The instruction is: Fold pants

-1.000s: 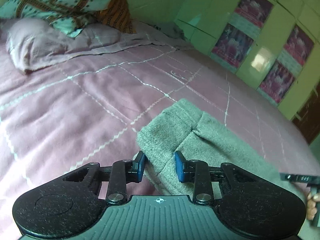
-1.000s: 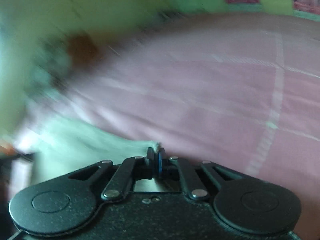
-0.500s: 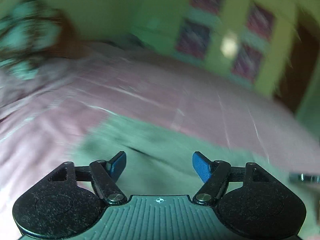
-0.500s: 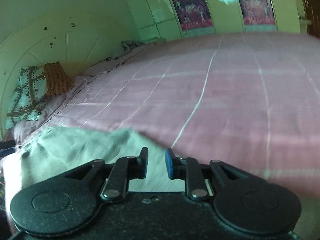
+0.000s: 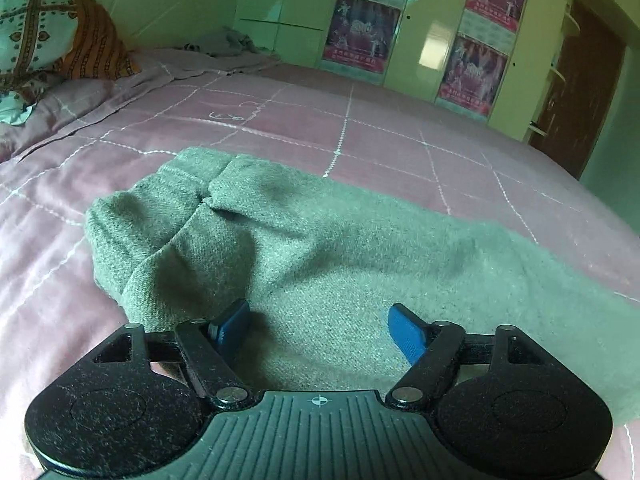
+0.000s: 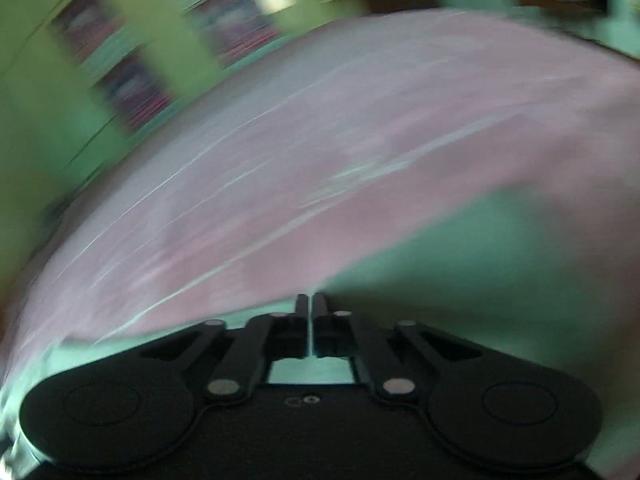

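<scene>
Grey-green pants (image 5: 304, 248) lie folded over on the pink bedspread (image 5: 360, 136), with the bunched end at the left. My left gripper (image 5: 320, 326) is open, its blue pads just above the cloth and holding nothing. The right wrist view is badly blurred by motion. My right gripper (image 6: 311, 304) has its fingers pressed together. Pale green cloth (image 6: 500, 264), likely the pants, shows to its right and under it. I cannot tell whether cloth is pinched between the fingers.
Patterned pillows (image 5: 44, 36) and a rumpled sheet (image 5: 224, 46) lie at the head of the bed. A green wardrobe with posters (image 5: 420, 28) stands beyond the bed. A brown door (image 5: 580, 80) is at the right.
My left gripper opened wide and drew back over the pants. My right gripper was shut, opened half a second ago, is shut again, and is swinging fast.
</scene>
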